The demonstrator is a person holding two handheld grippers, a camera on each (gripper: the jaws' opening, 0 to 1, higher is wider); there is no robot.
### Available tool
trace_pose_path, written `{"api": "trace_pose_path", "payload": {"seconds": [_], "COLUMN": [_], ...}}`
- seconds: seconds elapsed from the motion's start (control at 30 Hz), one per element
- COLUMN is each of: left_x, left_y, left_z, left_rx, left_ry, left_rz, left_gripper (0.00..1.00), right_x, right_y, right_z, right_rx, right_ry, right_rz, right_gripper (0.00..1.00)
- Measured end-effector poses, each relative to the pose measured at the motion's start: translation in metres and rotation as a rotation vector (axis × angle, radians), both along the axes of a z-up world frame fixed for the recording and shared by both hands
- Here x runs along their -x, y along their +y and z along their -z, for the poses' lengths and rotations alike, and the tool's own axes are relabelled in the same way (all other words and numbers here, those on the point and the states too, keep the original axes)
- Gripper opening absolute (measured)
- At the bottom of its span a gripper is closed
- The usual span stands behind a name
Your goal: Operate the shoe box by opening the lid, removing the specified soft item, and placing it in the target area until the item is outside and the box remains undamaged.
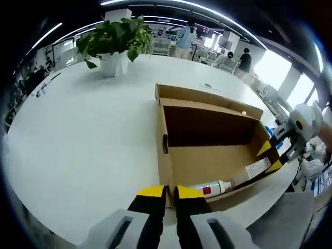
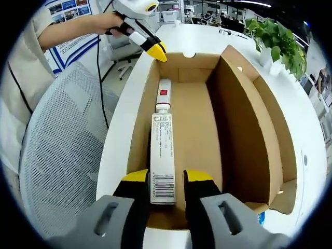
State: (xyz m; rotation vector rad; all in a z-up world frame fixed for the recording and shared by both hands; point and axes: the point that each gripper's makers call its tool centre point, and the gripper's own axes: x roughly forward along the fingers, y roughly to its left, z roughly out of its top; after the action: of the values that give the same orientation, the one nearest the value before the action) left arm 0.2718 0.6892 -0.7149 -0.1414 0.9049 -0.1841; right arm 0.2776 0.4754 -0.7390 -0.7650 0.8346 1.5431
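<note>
now we see the soft tube lying flat in the open shoe box, its long side pointing straight away from our right gripper, whose jaws sit narrowly open around its near end. our left gripper, jaws almost together, waits at the far end.

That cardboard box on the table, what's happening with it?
A person holds a two-jaw gripper in each hand at an open cardboard shoe box on a white table. The lid is already folded back. A white squeeze tube lies inside along one wall. The right gripper has its jaws open around the tube's end, not yet closed. The left gripper sits at the box's opposite end wall.
</note>
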Motion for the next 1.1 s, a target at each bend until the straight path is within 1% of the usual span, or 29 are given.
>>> {"api": "trace_pose_path", "payload": {"seconds": [0.1, 0.13, 0.2, 0.3, 0.47, 0.57, 0.7, 0.8, 0.87, 1.1], "left_x": [0.0, -0.001, -0.001, -0.001, -0.001, -0.001, -0.001, -0.001, 0.0, 0.001], "left_y": [0.0, 0.001, 0.002, 0.002, 0.003, 0.003, 0.003, 0.002, 0.001, 0.0], "left_z": [0.0, 0.001, 0.001, 0.001, 0.001, 0.001, 0.001, 0.0, 0.0, -0.001], "left_rx": [-0.012, -0.014, -0.017, -0.012, -0.018, -0.022, -0.023, -0.025, -0.027, -0.028], "left_ry": [-0.003, -0.004, -0.006, -0.007, -0.007, -0.009, -0.009, -0.008, -0.007, -0.007], "left_rz": [-0.002, -0.002, -0.003, -0.009, -0.007, -0.005, -0.005, -0.003, -0.003, -0.004], "left_gripper": [0.06, 0.05, 0.05, 0.05, 0.05, 0.05, 0.05, 0.05, 0.05, 0.05], "right_x": [0.003, 0.005, 0.004, 0.004, 0.003, 0.003, 0.003, 0.001, 0.0, -0.001], "right_y": [0.0, 0.0, 0.001, 0.001, 0.002, 0.001, 0.001, 0.001, 0.0, -0.003], "right_z": [0.0, 0.0, 0.0, -0.001, -0.008, -0.011, -0.018, -0.024, -0.027, -0.043], "right_rx": [0.001, 0.0, -0.008, -0.009, -0.025, -0.029, -0.046, -0.059, -0.064, -0.09], "right_ry": [0.011, 0.011, -0.007, -0.01, -0.001, -0.015, -0.029, -0.026, -0.038, -0.05], "right_rz": [-0.005, -0.006, -0.019, -0.018, 0.01, 0.001, -0.005, 0.007, 0.005, 0.012], "right_gripper": [0.17, 0.17, 0.16, 0.16, 0.16, 0.15, 0.15, 0.15, 0.15, 0.15]}}
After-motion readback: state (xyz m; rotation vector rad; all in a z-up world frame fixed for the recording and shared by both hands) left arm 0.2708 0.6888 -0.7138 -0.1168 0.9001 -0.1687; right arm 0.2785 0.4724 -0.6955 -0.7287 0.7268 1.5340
